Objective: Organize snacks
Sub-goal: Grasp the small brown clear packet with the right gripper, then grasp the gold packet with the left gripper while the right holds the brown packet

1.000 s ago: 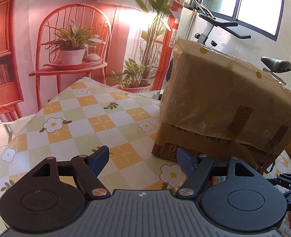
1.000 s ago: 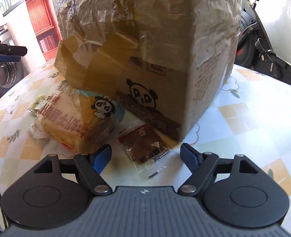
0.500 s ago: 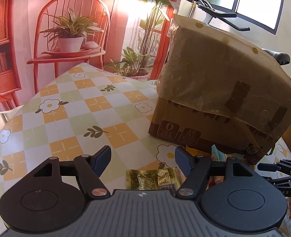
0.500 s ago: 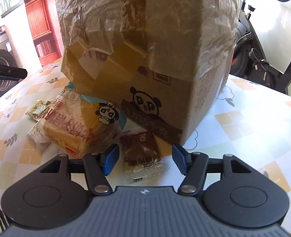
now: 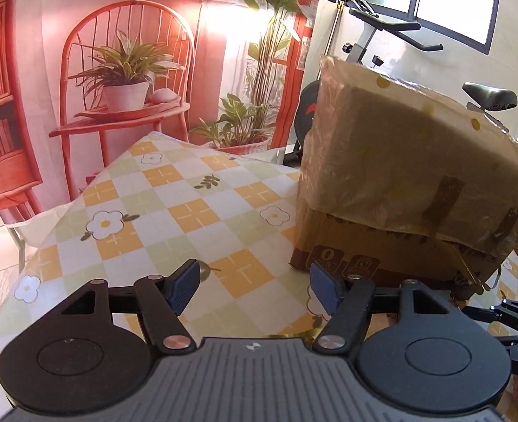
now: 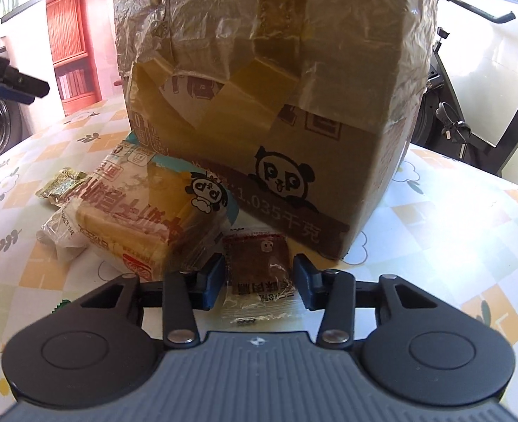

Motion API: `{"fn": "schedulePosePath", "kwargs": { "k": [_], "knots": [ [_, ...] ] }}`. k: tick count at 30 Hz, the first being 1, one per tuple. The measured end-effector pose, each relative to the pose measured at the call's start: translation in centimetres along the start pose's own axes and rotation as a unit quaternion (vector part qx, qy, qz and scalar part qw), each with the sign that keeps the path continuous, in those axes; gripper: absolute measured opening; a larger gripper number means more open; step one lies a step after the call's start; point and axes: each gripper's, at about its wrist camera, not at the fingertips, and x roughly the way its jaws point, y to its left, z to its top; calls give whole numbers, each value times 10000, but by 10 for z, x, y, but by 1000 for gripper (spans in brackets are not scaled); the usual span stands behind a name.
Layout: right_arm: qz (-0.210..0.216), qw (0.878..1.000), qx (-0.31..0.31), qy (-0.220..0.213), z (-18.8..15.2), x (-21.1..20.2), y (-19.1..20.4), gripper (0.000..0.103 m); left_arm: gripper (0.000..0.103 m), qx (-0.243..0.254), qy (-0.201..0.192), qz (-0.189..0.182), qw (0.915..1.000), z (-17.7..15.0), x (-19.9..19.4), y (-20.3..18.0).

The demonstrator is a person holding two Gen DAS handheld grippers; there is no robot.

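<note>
A taped cardboard box (image 6: 276,112) stands on the checked tablecloth and also shows in the left wrist view (image 5: 399,190). In front of it lie a bread loaf bag (image 6: 143,211), a small brown snack packet (image 6: 257,274), a gold packet (image 6: 60,186) and a clear white packet (image 6: 60,225). My right gripper (image 6: 257,279) is open, its jaws on either side of the brown packet, apart from it. My left gripper (image 5: 253,286) is open and empty above the tablecloth, left of the box.
The table's far edge (image 5: 174,140) drops off toward a backdrop with a painted chair and plants. An exercise bike (image 5: 382,28) stands behind the box. The other gripper shows at the right edge of the left wrist view (image 5: 515,323).
My right gripper has moved forward and its jaws have narrowed around the brown packet. My left gripper dipped, showing a gold packet, then rose back, so that packet is out of view.
</note>
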Motion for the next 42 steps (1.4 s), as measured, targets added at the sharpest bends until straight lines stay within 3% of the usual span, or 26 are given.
{"fn": "schedulePosePath", "kwargs": {
  "k": [6,18,22,29,42],
  "knots": [
    [-92,9998,-8,-162,-8,-5,15,40,65,222,-25,-27,9997,19,8,2],
    [-161,9954,707,-632,-17,-23,-6,40,57,468,676,-471,9955,-40,61,-19],
    [-126,9952,722,-641,-16,-24,-8,40,49,421,774,-478,9950,-44,75,-12],
    [-107,9956,715,-602,-16,-23,-9,40,49,394,952,-774,9917,-48,92,-20],
    [-96,9957,715,-582,-15,-22,-8,40,49,627,1019,-904,9887,-79,48,-18]
  ]
}}
